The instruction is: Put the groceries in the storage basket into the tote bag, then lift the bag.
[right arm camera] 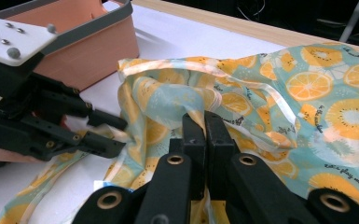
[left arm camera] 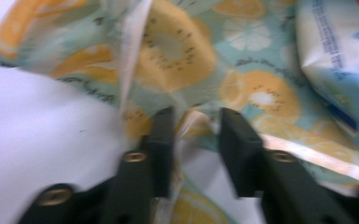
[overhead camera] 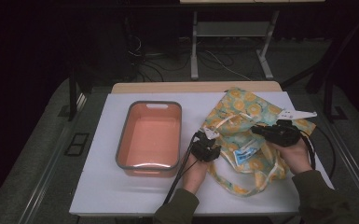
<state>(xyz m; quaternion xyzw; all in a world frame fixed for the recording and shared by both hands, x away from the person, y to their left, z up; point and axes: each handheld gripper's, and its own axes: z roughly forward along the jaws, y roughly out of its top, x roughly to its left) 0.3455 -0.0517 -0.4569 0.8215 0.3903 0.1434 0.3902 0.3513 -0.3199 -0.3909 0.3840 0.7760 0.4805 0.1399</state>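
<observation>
Right hand-held gripper [right arm camera: 204,122] level, pinching bag [right arm camera: 279,93].

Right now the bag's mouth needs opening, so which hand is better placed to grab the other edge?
Left. The left gripper has its fingers apart astride the fruit-print bag's hem, while the right gripper is clamped on the bag.

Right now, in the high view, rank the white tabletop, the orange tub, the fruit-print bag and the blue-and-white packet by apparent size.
1. White tabletop
2. Fruit-print bag, spread and crumpled; slightly bigger than the tub, though close
3. Orange tub
4. Blue-and-white packet, partly tucked in the bag
</observation>
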